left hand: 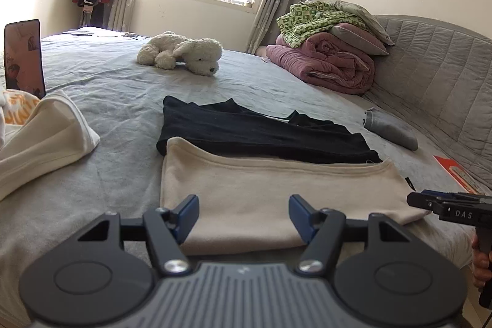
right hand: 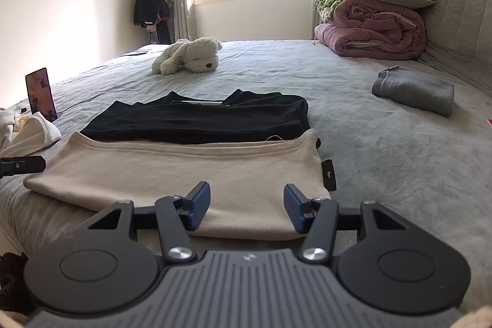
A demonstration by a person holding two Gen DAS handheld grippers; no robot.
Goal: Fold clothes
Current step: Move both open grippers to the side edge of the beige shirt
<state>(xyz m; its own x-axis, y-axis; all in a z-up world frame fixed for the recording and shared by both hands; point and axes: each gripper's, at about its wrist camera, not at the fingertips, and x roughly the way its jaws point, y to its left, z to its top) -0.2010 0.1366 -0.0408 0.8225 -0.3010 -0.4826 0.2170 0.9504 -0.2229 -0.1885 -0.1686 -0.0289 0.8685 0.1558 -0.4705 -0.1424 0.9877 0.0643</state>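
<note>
A folded beige garment (left hand: 276, 189) lies flat on the grey bed (left hand: 117, 100), partly over a folded black garment (left hand: 246, 131). My left gripper (left hand: 244, 215) is open and empty, just above the beige garment's near edge. My right gripper (right hand: 247, 206) is open and empty too, over the near right part of the beige garment (right hand: 184, 171), with the black garment (right hand: 200, 119) behind it. The right gripper also shows at the right edge of the left wrist view (left hand: 413, 200). A black size tag (right hand: 328, 174) sticks out at the beige garment's right edge.
A heap of white clothes (left hand: 40, 137) and an upright phone (left hand: 24, 54) stand at the left. A plush dog (left hand: 184, 53) lies mid-bed. A folded grey item (right hand: 415, 89), a stack of quilts (right hand: 372, 20) and the padded headboard (left hand: 446, 76) are at the right.
</note>
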